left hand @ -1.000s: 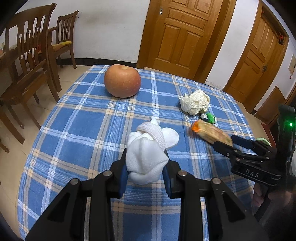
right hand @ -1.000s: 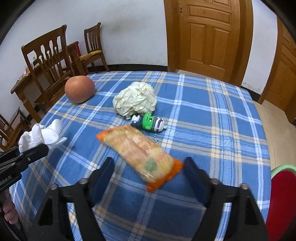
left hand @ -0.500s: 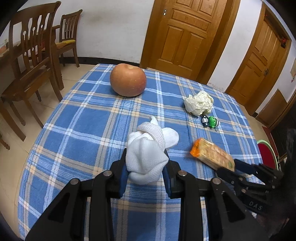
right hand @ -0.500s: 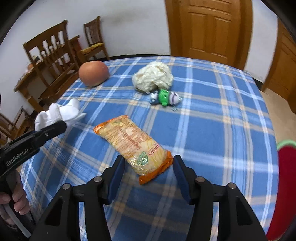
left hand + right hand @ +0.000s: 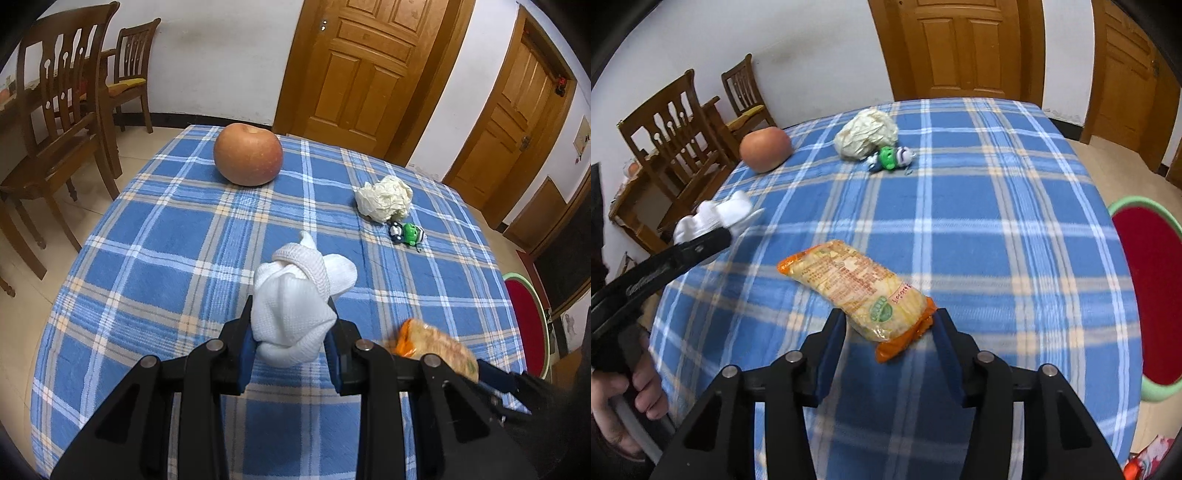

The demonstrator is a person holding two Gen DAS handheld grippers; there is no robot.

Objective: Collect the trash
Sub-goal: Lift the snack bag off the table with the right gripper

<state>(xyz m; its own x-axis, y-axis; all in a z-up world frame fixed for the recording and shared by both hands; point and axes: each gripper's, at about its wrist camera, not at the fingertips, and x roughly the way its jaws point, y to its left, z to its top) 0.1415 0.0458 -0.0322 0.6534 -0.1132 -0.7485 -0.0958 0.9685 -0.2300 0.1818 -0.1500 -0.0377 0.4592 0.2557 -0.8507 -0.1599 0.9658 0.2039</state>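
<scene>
My left gripper (image 5: 291, 341) is shut on a balled white cloth (image 5: 295, 302) held above the blue plaid table (image 5: 155, 266); it also shows in the right wrist view (image 5: 713, 218). My right gripper (image 5: 890, 328) is shut on the near end of an orange snack wrapper (image 5: 857, 288), lifted off the table; the wrapper shows in the left wrist view (image 5: 436, 345). A crumpled paper ball (image 5: 384, 197) (image 5: 866, 133) lies at the far side of the table.
An apple (image 5: 248, 153) (image 5: 765, 148) sits at the far left of the table. A small green toy (image 5: 406, 233) (image 5: 891, 158) lies beside the paper ball. A red bin with a green rim (image 5: 1152, 291) (image 5: 526, 325) stands right of the table. Wooden chairs (image 5: 62, 122) stand left.
My right gripper closed on the wrapper's end and lifted it, drawing back toward the near right. My left gripper kept hold of the cloth and pulled back slightly.
</scene>
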